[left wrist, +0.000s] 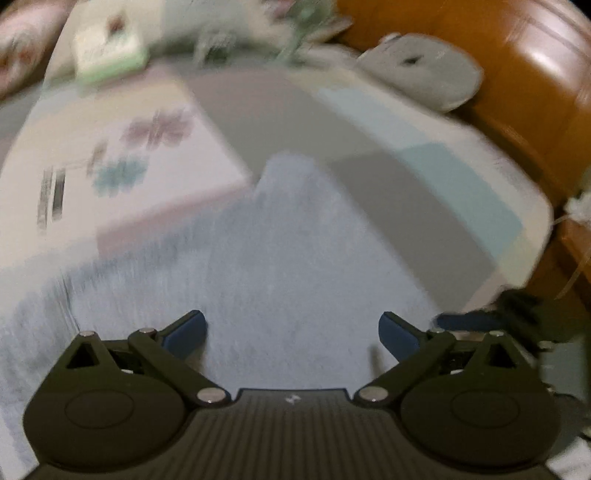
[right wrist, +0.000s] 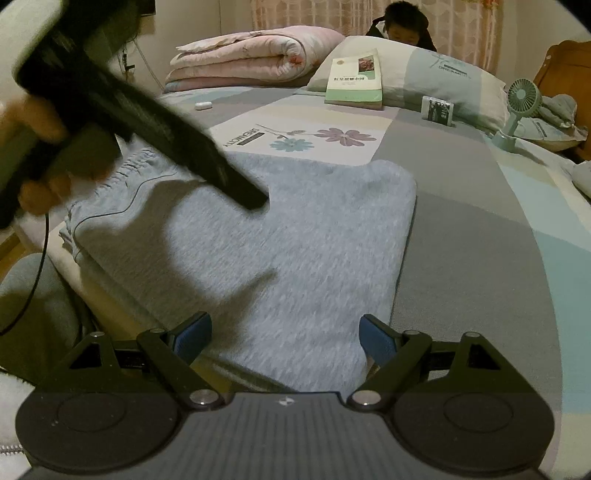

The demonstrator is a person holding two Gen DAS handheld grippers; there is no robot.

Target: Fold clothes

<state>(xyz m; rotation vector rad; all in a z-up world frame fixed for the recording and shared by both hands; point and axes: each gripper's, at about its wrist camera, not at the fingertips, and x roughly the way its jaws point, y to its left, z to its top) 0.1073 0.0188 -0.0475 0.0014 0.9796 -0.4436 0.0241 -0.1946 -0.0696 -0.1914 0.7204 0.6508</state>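
A light blue-grey fleece pair of trousers (right wrist: 258, 243) lies folded flat on the bed, its elastic waistband at the left. It fills the lower middle of the blurred left wrist view (left wrist: 288, 258). My left gripper (left wrist: 291, 330) is open and empty just above the cloth. Its black body also shows from the side in the right wrist view (right wrist: 155, 125), held by a hand over the trousers. My right gripper (right wrist: 285, 338) is open and empty, with the near edge of the trousers between its blue pads.
The bed sheet (right wrist: 461, 206) has grey, teal and flower-print panels. At the far end lie a rolled pink quilt (right wrist: 251, 55), a pillow (right wrist: 443, 77) with a book (right wrist: 354, 79) on it, a small green fan (right wrist: 517, 110) and a child (right wrist: 402, 22). A wooden headboard (left wrist: 517, 66) stands at the right.
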